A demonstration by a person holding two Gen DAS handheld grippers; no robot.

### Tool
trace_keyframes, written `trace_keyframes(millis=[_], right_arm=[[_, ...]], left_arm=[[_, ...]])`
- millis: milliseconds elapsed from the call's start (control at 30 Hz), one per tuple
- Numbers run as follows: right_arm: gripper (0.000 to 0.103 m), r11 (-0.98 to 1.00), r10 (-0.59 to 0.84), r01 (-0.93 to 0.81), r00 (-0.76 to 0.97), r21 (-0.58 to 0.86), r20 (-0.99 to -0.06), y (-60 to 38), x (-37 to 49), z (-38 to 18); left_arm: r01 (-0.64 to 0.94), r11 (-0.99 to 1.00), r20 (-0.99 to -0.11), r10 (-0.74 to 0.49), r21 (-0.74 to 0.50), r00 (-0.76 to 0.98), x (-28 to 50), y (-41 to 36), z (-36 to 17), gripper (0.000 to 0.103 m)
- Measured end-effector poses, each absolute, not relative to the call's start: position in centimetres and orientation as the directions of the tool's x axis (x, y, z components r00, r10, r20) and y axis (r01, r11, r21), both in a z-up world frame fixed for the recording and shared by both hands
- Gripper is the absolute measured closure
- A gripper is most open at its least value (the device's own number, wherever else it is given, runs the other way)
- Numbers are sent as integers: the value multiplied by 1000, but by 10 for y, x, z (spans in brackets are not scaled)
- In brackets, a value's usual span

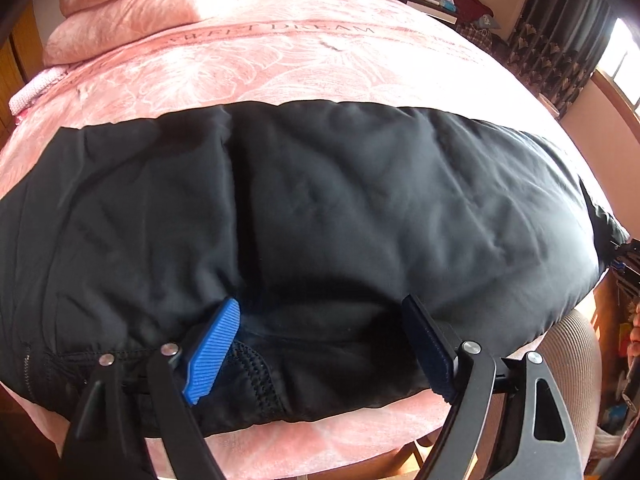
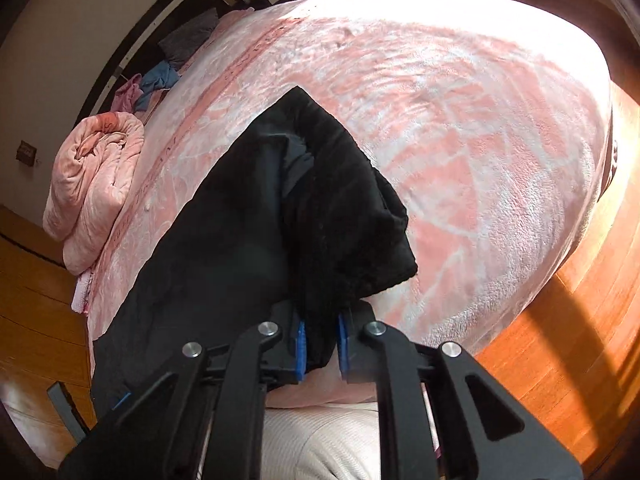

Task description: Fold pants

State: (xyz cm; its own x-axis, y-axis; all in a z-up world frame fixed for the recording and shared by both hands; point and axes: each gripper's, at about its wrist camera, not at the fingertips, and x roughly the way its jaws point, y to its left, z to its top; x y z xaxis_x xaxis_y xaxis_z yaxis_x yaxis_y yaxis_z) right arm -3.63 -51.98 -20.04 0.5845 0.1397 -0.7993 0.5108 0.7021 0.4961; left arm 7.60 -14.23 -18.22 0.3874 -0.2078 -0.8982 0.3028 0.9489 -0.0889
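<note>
Black pants [image 1: 320,208] lie spread across the pink bed [image 1: 280,64], filling the middle of the left wrist view. My left gripper [image 1: 320,344] is open, its blue pads wide apart over the near edge of the pants by a mesh-lined part. In the right wrist view my right gripper [image 2: 322,344] is shut on one end of the black pants [image 2: 332,216] and holds that fleecy end lifted above the bed [image 2: 480,140]. The rest of the pants trails down to the left.
Folded pink quilts [image 1: 152,4] lie at the head of the bed, also in the right wrist view [image 2: 96,192]. Loose clothes [image 2: 156,80] lie near the headboard. Wooden floor [image 2: 560,300] lies beside the bed. A pale chair seat [image 1: 572,356] is close below me.
</note>
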Motion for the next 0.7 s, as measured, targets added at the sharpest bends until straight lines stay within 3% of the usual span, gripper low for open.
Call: trace_keyframes(millis=[267, 467, 700], right_arm=[[93, 850, 43, 356, 689, 389, -723, -472, -27, -112], [91, 967, 90, 92, 749, 239, -656, -376, 3, -54], [91, 975, 220, -183, 702, 127, -678, -260, 36, -52]], left_arm=[[216, 965, -879, -229, -149, 418, 70, -109, -161, 20], [122, 976, -871, -216, -180, 442, 68, -64, -151, 20], [21, 982, -856, -175, -189, 487, 71, -11, -138, 18]])
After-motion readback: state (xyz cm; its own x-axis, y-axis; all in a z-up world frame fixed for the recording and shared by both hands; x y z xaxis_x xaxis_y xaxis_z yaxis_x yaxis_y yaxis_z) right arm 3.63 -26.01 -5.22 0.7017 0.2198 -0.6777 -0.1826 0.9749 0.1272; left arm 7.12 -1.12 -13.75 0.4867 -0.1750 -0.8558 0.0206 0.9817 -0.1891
